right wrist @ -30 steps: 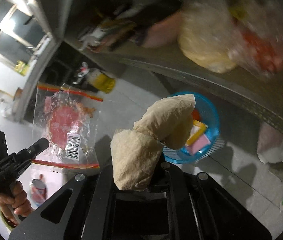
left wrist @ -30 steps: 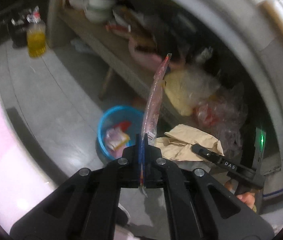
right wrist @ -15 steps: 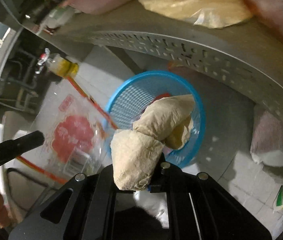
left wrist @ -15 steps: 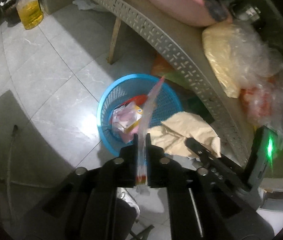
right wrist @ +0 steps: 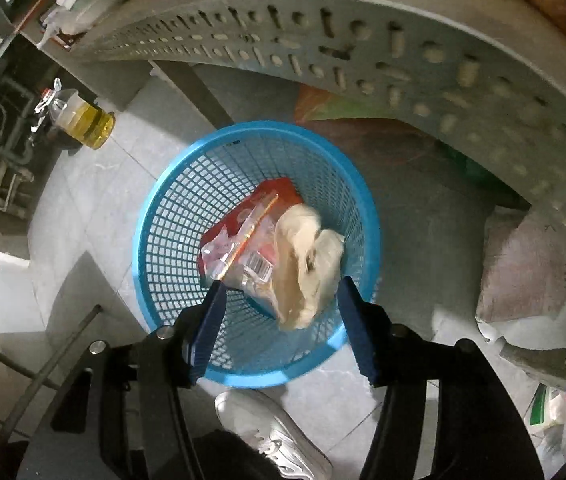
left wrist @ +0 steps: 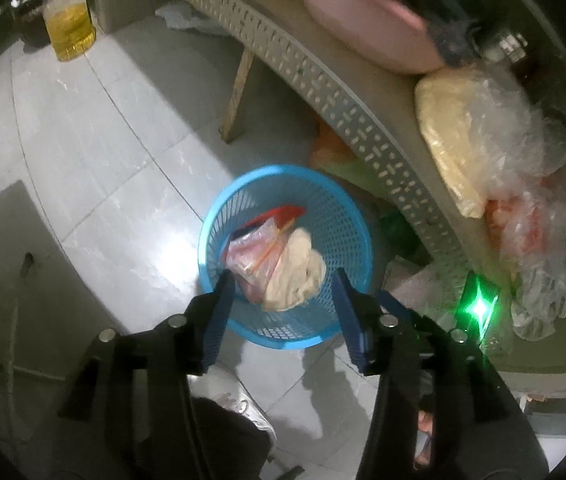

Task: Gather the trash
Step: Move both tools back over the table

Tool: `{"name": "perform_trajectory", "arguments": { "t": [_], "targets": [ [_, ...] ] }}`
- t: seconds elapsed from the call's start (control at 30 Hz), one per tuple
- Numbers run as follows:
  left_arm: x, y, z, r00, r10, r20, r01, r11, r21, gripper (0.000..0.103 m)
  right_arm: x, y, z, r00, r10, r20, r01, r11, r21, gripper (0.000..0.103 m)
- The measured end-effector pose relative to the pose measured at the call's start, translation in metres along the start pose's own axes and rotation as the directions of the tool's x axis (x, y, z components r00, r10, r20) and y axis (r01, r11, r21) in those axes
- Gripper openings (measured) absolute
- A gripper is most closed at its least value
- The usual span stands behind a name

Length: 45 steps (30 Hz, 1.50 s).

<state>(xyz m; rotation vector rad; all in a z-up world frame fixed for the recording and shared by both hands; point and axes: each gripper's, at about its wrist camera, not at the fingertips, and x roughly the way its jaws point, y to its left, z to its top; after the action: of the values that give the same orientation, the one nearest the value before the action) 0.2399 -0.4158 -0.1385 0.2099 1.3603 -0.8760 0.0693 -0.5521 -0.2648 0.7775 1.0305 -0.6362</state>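
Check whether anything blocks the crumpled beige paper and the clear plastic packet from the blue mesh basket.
Nothing visible does. The crumpled beige paper and clear plastic packet already lie inside the blue mesh basket; both grippers, left gripper and right gripper, stand open above it.

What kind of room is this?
Likely a home kitchen or utility corner: a jug of yellow oil on a tiled floor, a perforated bench loaded with bagged goods, and a blue waste basket beside it.
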Motion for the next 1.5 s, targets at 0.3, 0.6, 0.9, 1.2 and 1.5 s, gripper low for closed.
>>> {"name": "perform_trajectory", "arguments": {
  "t": [0.3,0.6,0.9,1.2,1.5],
  "targets": [
    [-0.087,-0.003,-0.030,0.989,-0.042,0.140,0.037,0.998,0.043,0.054,-0.066,0.005,-0.027,0.999,0.022,0.043,-0.018,0.996,-0.087,0.058],
    [-0.201,0.038,-0.107,0.943,-0.011,0.332,0.001,1.000,0.029,0.062,-0.145,0.046,-0.037,0.983,0.161,0.089,-0.143,0.972,-0.185,0.072],
    [-0.288,0.104,-0.220,0.854,0.102,0.511,-0.082,0.995,-0.060,0.072,-0.197,0.129,-0.049,0.937,0.346,0.050,-0.310,0.887,-0.342,0.073],
    [-0.329,0.170,-0.321,0.781,0.277,0.560,-0.147,0.953,-0.266,0.074,-0.256,0.284,-0.111,0.879,0.473,-0.052,-0.336,0.540,-0.772,0.080],
    [-0.334,0.237,-0.359,0.726,0.399,0.560,-0.191,0.900,-0.393,0.074,-0.303,0.417,-0.218,0.804,0.561,-0.199,-0.244,0.006,-0.970,0.084]
  ]
}}
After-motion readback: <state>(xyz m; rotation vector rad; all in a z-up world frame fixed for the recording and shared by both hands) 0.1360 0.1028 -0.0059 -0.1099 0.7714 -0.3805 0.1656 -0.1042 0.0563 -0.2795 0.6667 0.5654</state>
